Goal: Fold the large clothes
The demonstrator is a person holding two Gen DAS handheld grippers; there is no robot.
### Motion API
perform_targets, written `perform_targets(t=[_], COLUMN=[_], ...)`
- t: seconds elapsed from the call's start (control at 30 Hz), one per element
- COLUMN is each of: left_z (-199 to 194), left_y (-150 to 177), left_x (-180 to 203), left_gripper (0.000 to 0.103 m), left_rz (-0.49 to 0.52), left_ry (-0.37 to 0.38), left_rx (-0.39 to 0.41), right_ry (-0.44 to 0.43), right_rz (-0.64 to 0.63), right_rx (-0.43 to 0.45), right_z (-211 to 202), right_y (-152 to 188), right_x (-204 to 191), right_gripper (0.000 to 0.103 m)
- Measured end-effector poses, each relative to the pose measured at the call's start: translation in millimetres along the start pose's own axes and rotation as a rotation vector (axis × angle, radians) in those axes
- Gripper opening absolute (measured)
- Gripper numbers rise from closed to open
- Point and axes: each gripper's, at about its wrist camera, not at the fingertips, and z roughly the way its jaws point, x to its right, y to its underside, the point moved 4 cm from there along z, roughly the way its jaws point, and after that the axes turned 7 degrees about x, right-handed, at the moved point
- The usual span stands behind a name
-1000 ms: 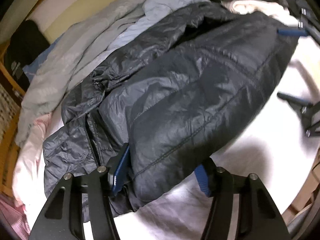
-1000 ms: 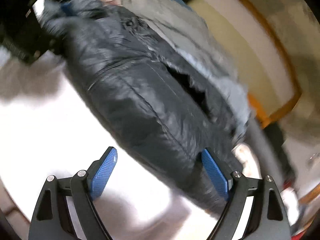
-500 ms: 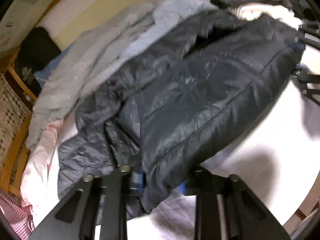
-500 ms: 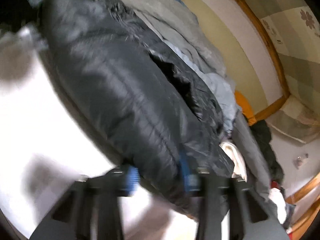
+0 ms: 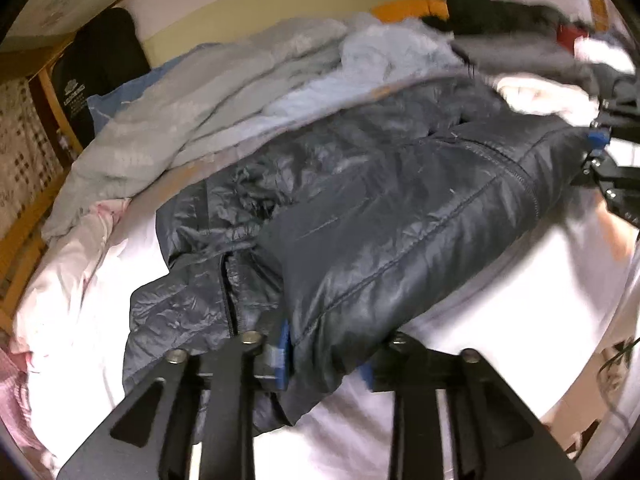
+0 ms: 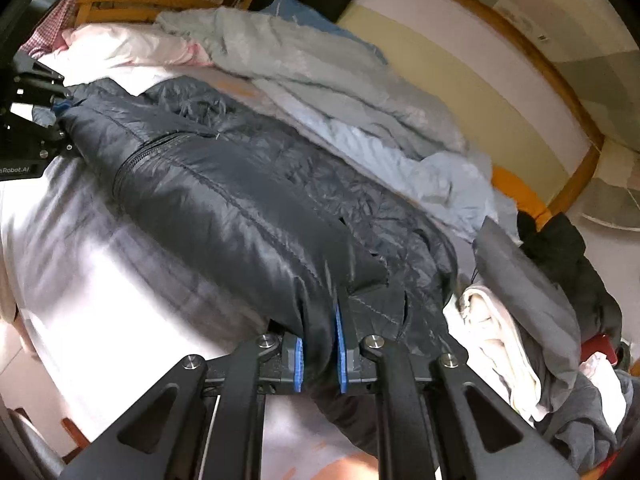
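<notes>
In the left wrist view, the left gripper [image 5: 325, 356] reaches forward and low over the white sheet [image 5: 500, 300], its blue pads [image 5: 282, 354] closed in on a fold of the dark puffer jacket [image 5: 380, 216], which bulges up between the two fingers and hides most of the right pad. The jacket runs away from these tongs, folded lengthwise, with its zipper edge lying just to the left of the left finger. At the far right end of the jacket the right gripper [image 5: 599, 140] comes in from the side, its blue pad touching the fabric there.

In the right wrist view, the right gripper [image 6: 319, 354] holds level, its pads [image 6: 341, 354] drawn narrow and pinching a thick gather of the jacket [image 6: 240, 208] right at the tips. The jacket stretches ahead and to the left of these tongs, to where the left gripper [image 6: 60, 109] meets its far corner. Just right of the fingers sits a cream garment [image 6: 496, 340] under a grey one [image 6: 524, 288]. Beyond the jacket lies a heap of pale grey and light blue clothes [image 6: 340, 92], with a pink and white bundle [image 6: 128, 50] further left, against the wooden bed frame [image 6: 132, 2]
</notes>
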Motion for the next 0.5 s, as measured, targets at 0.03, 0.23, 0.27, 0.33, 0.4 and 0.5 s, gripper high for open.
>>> perform_targets(t=[0.03, 0.23, 0.27, 0.33, 0.4, 0.5], left_z=[4, 21, 19, 15, 10, 6], left_y=[2, 20, 24, 29, 33, 36], left_x=[0, -30, -35, -46, -54, -66], left_gripper=[0.055, 0.083, 0.084, 0.084, 0.084, 0.074], left_rz=[-0.002, -0.100, -0.115, -0.133, -0.148, -0.183], left_ry=[-0.017, -0.088, -0.102, -0.151, -0.186, -0.194], left_rx=[-0.018, -0.077, -0.075, -0.070, -0.061, -0.054], right_ry=[0.012, 0.169, 0.165, 0.182, 0.210, 0.258], right_rz=[-0.020, -0.046, -0.027, -0.013, -0.036, -0.063], right_rx=[-0.021, -0.069, -0.081, -0.098, -0.115, -0.115], right_z=[7, 18, 19, 18, 19, 20], right_y=[5, 20, 21, 23, 26, 27], right_x=[-1, 9, 13, 19, 20, 24], right_gripper=[0.017, 0.067, 0.067, 0.067, 0.066, 0.041])
